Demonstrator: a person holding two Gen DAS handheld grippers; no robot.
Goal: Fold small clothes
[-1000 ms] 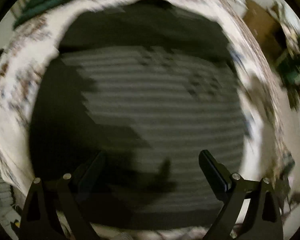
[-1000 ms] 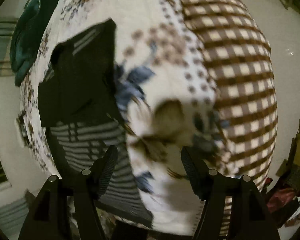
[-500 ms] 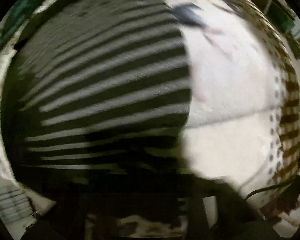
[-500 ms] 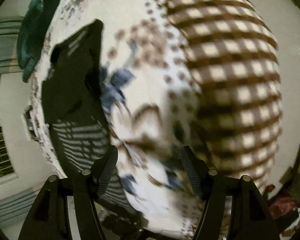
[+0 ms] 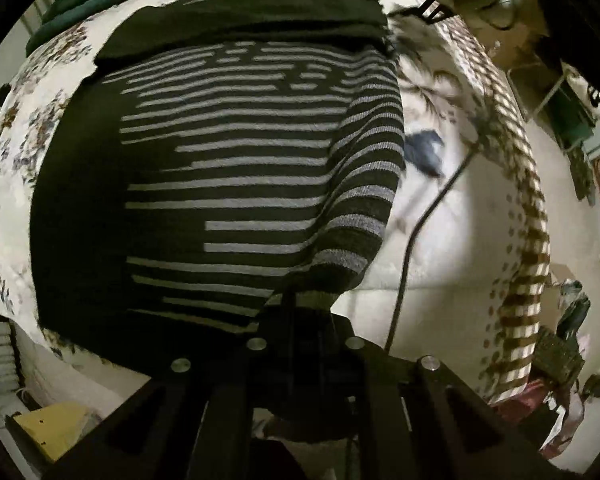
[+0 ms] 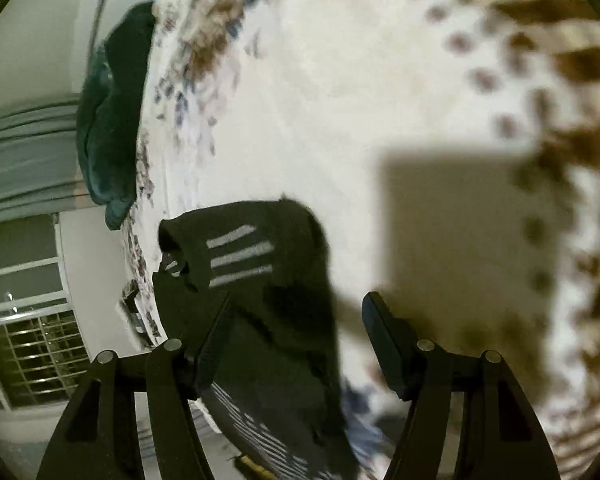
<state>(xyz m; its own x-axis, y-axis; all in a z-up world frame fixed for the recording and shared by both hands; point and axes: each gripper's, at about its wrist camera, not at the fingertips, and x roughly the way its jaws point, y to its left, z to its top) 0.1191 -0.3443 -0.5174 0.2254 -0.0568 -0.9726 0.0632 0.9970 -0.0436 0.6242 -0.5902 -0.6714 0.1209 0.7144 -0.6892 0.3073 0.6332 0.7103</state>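
Sweater (image 5: 228, 168) sleeve now apparently pinched by left tool (image 5: 300, 320).

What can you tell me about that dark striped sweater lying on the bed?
The striped sweater looks like a soft knit, black with thin grey bands and a plain dark top edge. It lies spread on a white floral bedspread, one striped sleeve folded in along its side. The left gripper is shut on the sleeve's end. The right gripper is open over another corner, one finger above the cloth.
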